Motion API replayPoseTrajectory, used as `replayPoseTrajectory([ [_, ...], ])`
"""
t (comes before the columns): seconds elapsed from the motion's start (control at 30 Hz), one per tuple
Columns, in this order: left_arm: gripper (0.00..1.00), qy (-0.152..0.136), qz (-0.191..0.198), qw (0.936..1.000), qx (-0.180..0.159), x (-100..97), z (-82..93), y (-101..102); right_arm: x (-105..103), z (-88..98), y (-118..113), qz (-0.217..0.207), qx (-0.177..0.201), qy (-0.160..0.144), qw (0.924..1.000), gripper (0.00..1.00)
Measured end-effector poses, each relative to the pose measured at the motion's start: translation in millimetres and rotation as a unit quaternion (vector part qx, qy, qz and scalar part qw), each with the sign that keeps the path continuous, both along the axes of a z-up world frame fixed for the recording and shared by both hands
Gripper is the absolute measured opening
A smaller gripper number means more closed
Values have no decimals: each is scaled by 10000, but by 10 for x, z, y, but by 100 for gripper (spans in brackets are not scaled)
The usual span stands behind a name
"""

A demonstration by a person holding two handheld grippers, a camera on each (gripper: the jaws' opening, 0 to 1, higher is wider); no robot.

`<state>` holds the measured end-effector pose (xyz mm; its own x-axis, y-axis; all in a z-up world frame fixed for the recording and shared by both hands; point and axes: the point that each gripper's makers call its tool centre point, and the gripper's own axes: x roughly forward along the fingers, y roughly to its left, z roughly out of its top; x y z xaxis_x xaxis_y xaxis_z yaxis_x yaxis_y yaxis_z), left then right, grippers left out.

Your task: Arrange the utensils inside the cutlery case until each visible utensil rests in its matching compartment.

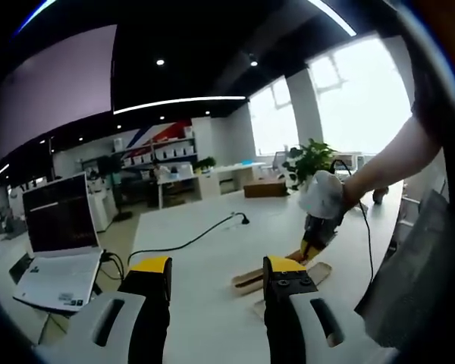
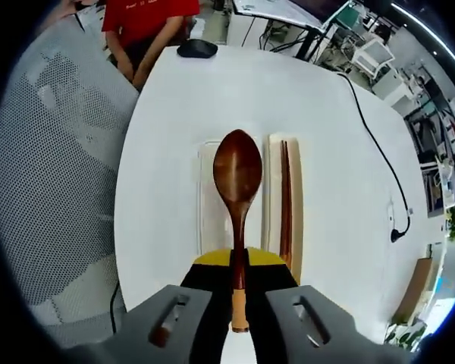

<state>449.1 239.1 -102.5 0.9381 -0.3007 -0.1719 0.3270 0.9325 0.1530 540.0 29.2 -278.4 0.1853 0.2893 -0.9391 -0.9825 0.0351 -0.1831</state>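
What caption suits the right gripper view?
Right gripper holds a wooden spoon above the case beside the chopsticks.

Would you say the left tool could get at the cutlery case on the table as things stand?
Probably yes. The left tool is open and holds nothing, and bare table lies between it and the cutlery case. The right tool, holding the spoon over the case, may crowd it.

An open laptop (image 1: 57,243) sits at the left of the left gripper view, on a separate desk beside the white table (image 1: 205,250). A black cable (image 1: 189,241) runs across the table to a plug at its far side. A potted plant (image 1: 309,161) stands far off near the bright windows. In the right gripper view, a black computer mouse (image 2: 197,48) lies at the table's far edge, a grey mesh chair back (image 2: 57,159) stands on the left, and a person in a red shirt (image 2: 148,15) stands beyond.
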Motion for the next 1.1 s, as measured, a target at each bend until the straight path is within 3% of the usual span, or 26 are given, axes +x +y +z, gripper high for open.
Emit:
replayPoseTrajectory([
  [0.43, 50, 100, -34, 9999, 102, 21, -46, -17, 434, -116, 158, -35, -93, -52, 9999, 1],
  [1.1, 50, 273, 7, 9995, 132, 32, -130, 11, 647, -468, 203, -106, -207, 222, 9995, 1],
])
